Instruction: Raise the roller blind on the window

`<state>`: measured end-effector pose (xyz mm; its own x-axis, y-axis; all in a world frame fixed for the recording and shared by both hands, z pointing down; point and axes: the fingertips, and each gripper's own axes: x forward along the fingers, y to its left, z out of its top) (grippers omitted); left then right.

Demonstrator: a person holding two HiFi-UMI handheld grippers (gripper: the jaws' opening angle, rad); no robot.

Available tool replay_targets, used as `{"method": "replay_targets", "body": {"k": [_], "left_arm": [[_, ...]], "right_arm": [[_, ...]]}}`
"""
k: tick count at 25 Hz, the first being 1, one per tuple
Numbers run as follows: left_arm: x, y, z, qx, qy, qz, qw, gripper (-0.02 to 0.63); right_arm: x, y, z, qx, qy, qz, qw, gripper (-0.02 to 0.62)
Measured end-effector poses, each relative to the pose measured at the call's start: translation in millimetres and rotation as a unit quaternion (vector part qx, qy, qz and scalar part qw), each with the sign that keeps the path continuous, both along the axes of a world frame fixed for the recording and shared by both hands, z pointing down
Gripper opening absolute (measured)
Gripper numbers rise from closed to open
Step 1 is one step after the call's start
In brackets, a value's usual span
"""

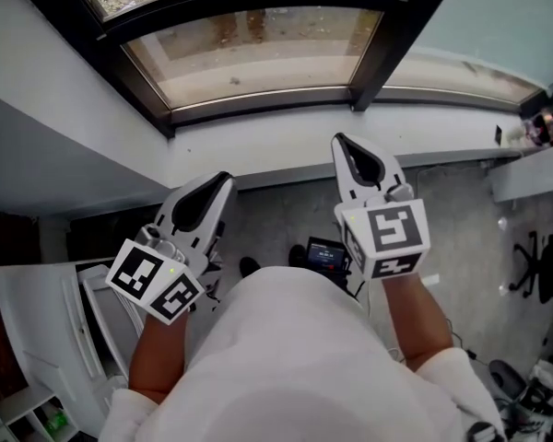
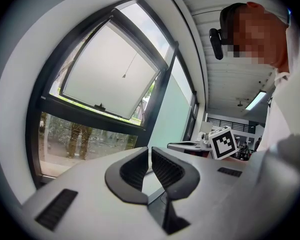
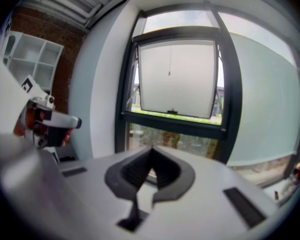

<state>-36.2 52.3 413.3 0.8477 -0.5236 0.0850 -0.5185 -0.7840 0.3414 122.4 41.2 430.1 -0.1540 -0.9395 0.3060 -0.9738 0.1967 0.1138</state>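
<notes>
white roller blind (image 3: 190,79) covers the upper pane ahead, untouched, with the left gripper (image 2: 150,153) barely ajar and the right gripper (image 3: 151,154) fully closed, both empty, so reaching its pull cord (image 3: 169,64) likely comes next.

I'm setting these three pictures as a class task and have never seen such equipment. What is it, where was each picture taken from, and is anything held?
No robot here: a person holds a two-jaw gripper in each hand. The head view looks down on the left gripper and right gripper, facing a window. Each gripper view looks along its own jaws at the white roller blind, which covers part of the glass. The left jaws show a slim gap, the right jaws meet; neither holds anything.
</notes>
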Motion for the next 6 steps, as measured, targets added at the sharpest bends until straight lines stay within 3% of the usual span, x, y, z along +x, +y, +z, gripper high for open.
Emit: {"method": "replay_targets", "body": {"k": [6], "left_arm": [[4.6, -4.4, -1.4, 0.008, 0.002, 0.006, 1.0, 0.04]], "right_arm": [[1.9, -5.2, -2.7, 0.009, 0.011, 0.0, 1.0, 0.021]]}}
